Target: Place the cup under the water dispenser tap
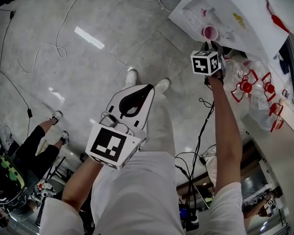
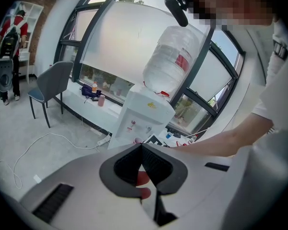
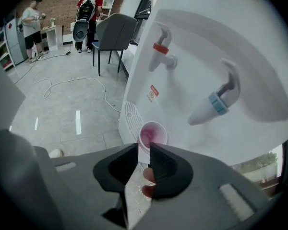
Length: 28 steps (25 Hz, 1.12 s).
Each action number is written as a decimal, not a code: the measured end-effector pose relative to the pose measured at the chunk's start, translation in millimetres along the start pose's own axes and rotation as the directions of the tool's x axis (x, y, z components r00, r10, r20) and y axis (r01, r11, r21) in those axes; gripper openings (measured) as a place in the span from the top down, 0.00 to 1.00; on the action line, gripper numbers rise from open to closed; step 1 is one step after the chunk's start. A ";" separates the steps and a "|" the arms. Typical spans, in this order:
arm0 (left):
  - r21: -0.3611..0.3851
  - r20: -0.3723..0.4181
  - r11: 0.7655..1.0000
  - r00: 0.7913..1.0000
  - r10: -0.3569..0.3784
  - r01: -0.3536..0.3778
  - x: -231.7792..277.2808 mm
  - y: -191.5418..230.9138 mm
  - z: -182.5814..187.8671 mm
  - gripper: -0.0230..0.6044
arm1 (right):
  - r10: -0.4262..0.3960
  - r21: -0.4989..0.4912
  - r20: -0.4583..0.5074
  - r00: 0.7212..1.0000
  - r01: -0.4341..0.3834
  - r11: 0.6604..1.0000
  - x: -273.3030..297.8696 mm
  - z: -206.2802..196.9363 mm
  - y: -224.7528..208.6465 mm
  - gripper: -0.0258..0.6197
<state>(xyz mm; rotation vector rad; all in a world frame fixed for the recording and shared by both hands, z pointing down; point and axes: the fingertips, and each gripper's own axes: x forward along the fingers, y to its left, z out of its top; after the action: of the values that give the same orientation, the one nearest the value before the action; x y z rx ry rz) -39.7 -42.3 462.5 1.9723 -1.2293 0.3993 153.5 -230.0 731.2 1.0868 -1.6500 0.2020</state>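
Cup [image 3: 152, 134], pink and see-through, sits upright in the front recess of the water dispenser [image 3: 240, 42]. Its long axis is vertical and its round mouth opens straight up, which shows plainly from the head view too. It is lower than both taps, closer to the red tap [image 3: 161, 51] than to the blue tap [image 3: 216, 102], and just beside the slotted drip tray [image 3: 131, 115]. I cannot tell whether its base rests on the tray. The right gripper [image 3: 144, 150] reaches in from the front of the dispenser, and its fingers are clenched on the cup's near wall with only a thin strip of the wall between them. Room is tight there, with the recess wall close behind the cup and the taps jutting out overhead. The side facing away from the dispenser is open. The left gripper [image 2: 143, 147] hangs well back from the dispenser, level with the person's waist, its fingers pressed together at the tips and holding nothing. The big water bottle [image 2: 173, 61] stands inverted on top of the dispenser. In front of the dispenser the grey tiled floor [image 1: 103, 58] is broad, crossed by a loose white cable [image 1: 59, 38], and a grey chair [image 3: 115, 32] stands well off from the dispenser.
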 end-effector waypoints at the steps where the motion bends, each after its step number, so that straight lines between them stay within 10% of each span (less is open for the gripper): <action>1: 0.006 0.003 1.000 1.000 -0.001 0.001 -2.5 -0.5 2.4 0.96 | -0.001 0.008 0.003 1.000 0.001 1.000 -5.2 0.5 -0.7 0.83; 28: 0.134 0.105 0.990 0.993 -0.060 0.045 -95.6 -37.0 62.2 0.96 | 0.005 0.154 0.236 0.972 -0.043 0.987 -236.8 34.3 -7.1 0.94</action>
<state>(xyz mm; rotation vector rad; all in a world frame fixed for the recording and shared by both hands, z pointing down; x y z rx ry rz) -62.1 -19.6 347.0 2.1588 -1.2431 0.3579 131.3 -126.2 516.7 1.2490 -1.8841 0.2303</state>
